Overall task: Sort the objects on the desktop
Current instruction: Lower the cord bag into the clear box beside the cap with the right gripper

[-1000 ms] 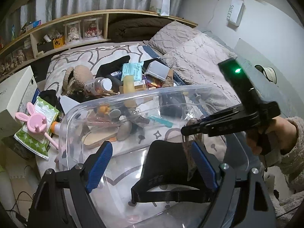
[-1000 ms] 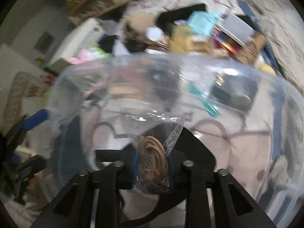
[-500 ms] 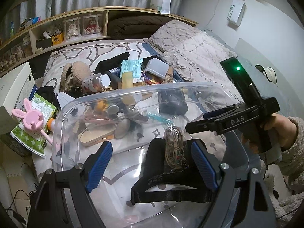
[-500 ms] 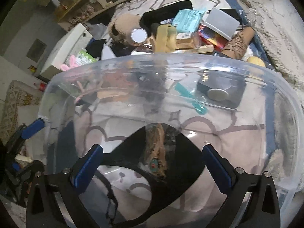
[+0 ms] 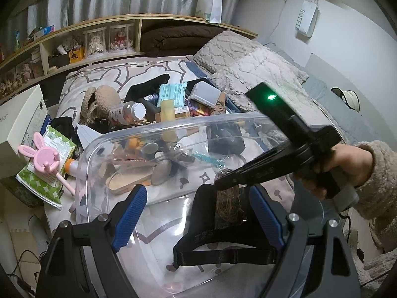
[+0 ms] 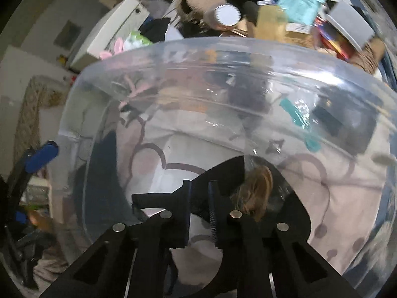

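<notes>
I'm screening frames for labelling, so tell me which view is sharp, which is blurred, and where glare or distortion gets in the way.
Left wrist view: sharp, evenly lit; fisheye bends the shelf; a green light glows on the right gripper. Right wrist view: motion-blurred, worst on the clutter at the top; glints on the clear bin wall veil what lies behind it; the bagged twine is smeared.

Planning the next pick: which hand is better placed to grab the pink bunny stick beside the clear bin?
Probably left. The left gripper is open, with the pink bunny stick on its side of the clear bin; the right gripper is shut inside it.
</notes>
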`<state>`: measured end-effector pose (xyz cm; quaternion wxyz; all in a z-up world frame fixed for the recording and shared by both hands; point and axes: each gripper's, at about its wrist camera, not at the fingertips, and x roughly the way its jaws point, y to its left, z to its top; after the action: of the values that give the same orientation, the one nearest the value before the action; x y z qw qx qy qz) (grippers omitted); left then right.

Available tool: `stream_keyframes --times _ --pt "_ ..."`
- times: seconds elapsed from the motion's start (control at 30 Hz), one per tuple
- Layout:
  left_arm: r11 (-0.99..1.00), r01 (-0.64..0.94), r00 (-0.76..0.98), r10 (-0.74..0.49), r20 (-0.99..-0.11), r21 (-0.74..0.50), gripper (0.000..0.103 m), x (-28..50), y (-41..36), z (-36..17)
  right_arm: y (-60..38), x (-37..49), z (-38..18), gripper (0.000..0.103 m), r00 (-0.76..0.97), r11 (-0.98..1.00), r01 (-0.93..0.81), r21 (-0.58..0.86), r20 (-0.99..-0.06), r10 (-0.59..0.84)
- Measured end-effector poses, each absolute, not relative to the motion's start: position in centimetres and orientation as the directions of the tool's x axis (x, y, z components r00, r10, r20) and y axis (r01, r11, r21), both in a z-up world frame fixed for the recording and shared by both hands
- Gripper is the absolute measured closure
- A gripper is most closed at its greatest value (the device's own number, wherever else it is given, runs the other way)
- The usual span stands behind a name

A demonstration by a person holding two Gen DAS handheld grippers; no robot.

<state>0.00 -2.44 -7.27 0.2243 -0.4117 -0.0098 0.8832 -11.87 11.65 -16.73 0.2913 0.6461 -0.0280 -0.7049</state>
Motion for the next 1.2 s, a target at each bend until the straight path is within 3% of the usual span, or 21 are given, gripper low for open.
stream_keyframes --times 0.2,0.33,0.67,0.83,0.97,1.2 --pt "-0.901 -0.380 -0.554 0.402 -0.729 -0.208 0.018 -0.1 -2.6 -7.1 11.2 -12.4 -19.0 0.090 -0.037 -0.877 0.450 0.168 -0.978 -0.206" --pt "-0.900 -0.385 -0.559 0.405 -0.724 -0.205 0.018 -0.2 -2.2 -7.2 12.9 -11.7 -20.0 0.090 -0.025 -0.889 0.449 0.092 -0.993 -0.116" --pt "-0.893 -0.414 -0.559 0.401 -0.726 -0.174 0.018 0.1 -0.9 -7.3 16.3 -11.3 -18.4 0.090 0.003 -0.893 0.417 0.166 -0.983 -0.182" --pt "-0.897 -0.406 -0.554 0.393 -0.734 -0.173 0.018 0.2 -1.1 -7.4 15.8 -10.6 -18.3 0.090 -0.003 -0.854 0.515 0.078 -0.996 -0.093" --pt "-0.900 -0.399 -0.555 0.389 -0.735 -0.176 0.018 0.1 -1.4 -7.5 15.7 -9.3 -20.2 0.090 0.069 -0.821 0.567 0.063 -0.997 -0.029" --pt "-0.901 -0.395 -0.565 0.393 -0.726 -0.181 0.018 0.2 -1.9 -7.2 13.0 -4.5 -21.6 0.090 0.244 -0.690 0.698 0.191 -0.969 -0.021"
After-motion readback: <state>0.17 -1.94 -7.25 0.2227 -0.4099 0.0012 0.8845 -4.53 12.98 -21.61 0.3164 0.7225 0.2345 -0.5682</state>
